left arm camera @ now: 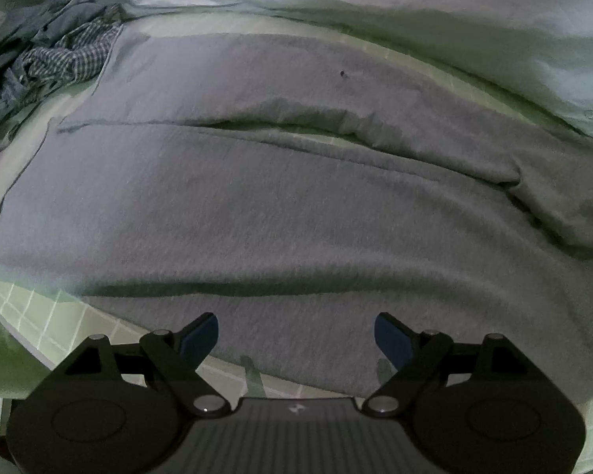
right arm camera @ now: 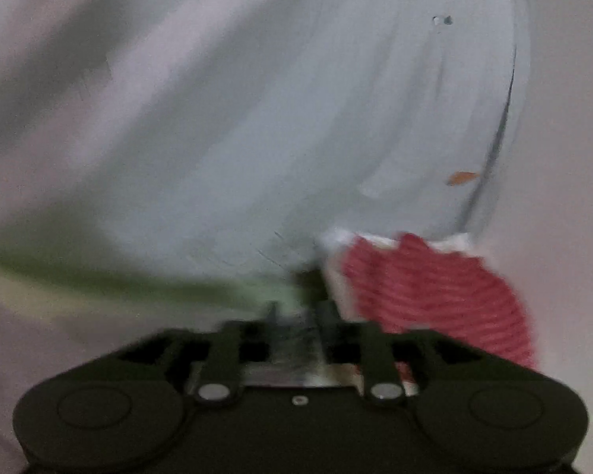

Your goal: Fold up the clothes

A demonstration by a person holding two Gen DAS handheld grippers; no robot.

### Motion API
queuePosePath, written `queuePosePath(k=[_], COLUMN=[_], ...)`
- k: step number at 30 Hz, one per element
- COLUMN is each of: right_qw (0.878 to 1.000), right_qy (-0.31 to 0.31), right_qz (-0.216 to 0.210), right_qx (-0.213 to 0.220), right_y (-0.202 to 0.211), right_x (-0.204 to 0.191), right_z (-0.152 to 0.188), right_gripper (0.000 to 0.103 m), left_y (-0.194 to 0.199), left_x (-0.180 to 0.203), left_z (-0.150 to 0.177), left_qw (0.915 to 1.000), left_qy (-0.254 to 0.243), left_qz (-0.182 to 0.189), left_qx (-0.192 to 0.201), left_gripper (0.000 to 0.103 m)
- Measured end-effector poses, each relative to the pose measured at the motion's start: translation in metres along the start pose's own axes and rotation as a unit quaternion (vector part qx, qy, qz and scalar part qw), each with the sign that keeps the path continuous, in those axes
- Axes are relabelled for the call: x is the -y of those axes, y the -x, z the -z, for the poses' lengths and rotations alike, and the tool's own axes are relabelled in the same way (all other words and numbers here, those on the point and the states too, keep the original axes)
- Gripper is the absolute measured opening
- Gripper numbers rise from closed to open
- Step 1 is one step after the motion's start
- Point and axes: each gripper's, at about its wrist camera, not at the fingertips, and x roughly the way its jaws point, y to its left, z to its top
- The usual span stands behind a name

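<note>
Grey garment [left arm camera: 280,205] looks soft and limp; best pinched at its near hem. Left gripper [left arm camera: 296,339] spread, empty; right gripper [right arm camera: 292,316] too blurred to tell.

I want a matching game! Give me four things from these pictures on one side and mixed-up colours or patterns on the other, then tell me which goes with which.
Things:
1. big flat garment
2. crumpled cloth at the far left
3. striped cloth near the right claw
4. sheet under the garment

Colours and patterns:
A. pale green with a light grid
B. red and white
C. plain grey
D. blue and white checks

Pairs: 1-C, 2-D, 3-B, 4-A
</note>
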Motion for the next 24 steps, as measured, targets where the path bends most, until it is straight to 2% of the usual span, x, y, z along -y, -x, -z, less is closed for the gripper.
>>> queuePosePath(k=[2,3,5,6,9,12,15,19,22,23,24], right_qw=[1.0,0.999,0.996,0.994,0.984,0.964,0.945,0.922,0.921,0.923,0.925], right_qy=[-0.007,-0.034,-0.081,-0.093,-0.137,-0.208,-0.264,-0.331,-0.328,-0.322,-0.316], right_qz=[0.012,0.004,-0.002,0.0,0.02,0.035,0.04,0.021,0.006,0.003,-0.002], right_qx=[-0.019,-0.024,-0.045,-0.057,-0.11,-0.159,-0.187,-0.201,-0.209,-0.211,-0.213], right_y=[-0.005,-0.001,0.006,0.01,0.017,0.027,0.043,0.06,0.057,0.054,0.051], right_x=[0.01,0.017,0.031,0.036,0.048,0.062,0.07,0.072,0.068,0.067,0.066], right_z=[0.007,0.012,0.03,0.041,0.079,0.116,0.144,0.169,0.176,0.177,0.177], right_gripper=[0.046,0.055,0.068,0.069,0.072,0.073,0.074,0.075,0.076,0.075,0.068], left_y=[0.001,0.001,0.001,0.0,-0.001,-0.001,-0.001,-0.001,0.002,0.003,0.003], left_x=[-0.001,-0.002,-0.005,-0.006,-0.007,-0.003,0.002,0.016,0.028,0.032,0.034], left_z=[0.001,0.002,0.004,0.006,0.01,0.013,0.013,0.012,0.013,0.014,0.015], left_qw=[1.0,0.9999,0.9998,0.9998,0.9997,0.9998,0.9998,0.9995,0.9987,0.9984,0.9981], left_qy=[0.005,0.009,0.016,0.019,0.021,0.014,0.005,-0.017,-0.044,-0.051,-0.056], left_qz=[-0.004,-0.005,-0.008,-0.008,-0.006,-0.006,-0.008,-0.005,0.001,0.003,0.004], left_qx=[0.0,-0.001,-0.003,-0.005,-0.012,-0.015,-0.02,-0.025,-0.025,-0.025,-0.024], left_gripper=[0.087,0.087,0.087,0.087,0.087,0.087,0.087,0.087,0.087,0.087,0.087])
